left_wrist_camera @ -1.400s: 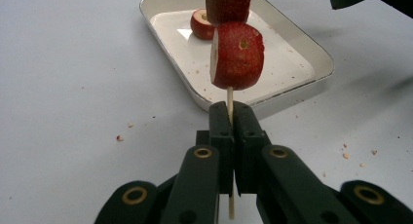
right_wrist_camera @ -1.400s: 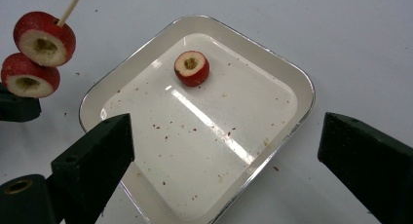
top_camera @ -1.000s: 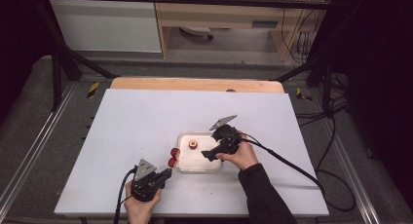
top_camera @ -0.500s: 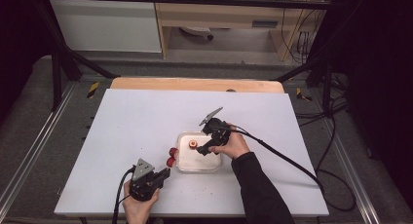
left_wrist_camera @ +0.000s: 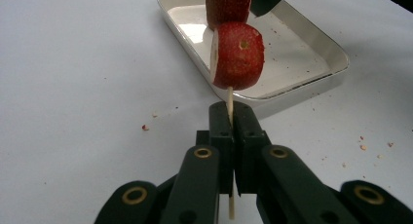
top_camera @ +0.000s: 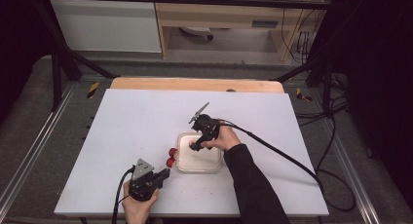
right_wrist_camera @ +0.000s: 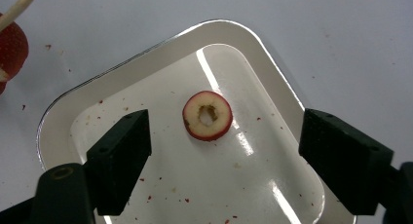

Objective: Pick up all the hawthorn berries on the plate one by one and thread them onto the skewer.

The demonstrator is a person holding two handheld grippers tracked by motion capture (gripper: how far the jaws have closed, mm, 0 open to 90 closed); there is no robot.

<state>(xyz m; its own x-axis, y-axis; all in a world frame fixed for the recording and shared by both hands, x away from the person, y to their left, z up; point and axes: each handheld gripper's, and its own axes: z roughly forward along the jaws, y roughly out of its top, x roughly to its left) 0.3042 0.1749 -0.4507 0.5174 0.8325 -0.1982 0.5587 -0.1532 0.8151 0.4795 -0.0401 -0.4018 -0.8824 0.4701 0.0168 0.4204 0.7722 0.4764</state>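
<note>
The right tool (right_wrist_camera: 219, 160) hovers over the shallow white rectangular tray (right_wrist_camera: 263, 48), its jaws wide and just now closing, with a red-skinned fruit ring with a pale cored centre (right_wrist_camera: 208, 115) lying flat on the tray floor between them, untouched. The left tool (left_wrist_camera: 230, 131) near the bench's (top_camera: 126, 126) front edge is clamped on a thin wooden skewer (left_wrist_camera: 229, 103) that carries two red fruit slices (left_wrist_camera: 237, 55) just beside the tray's left rim.
</note>
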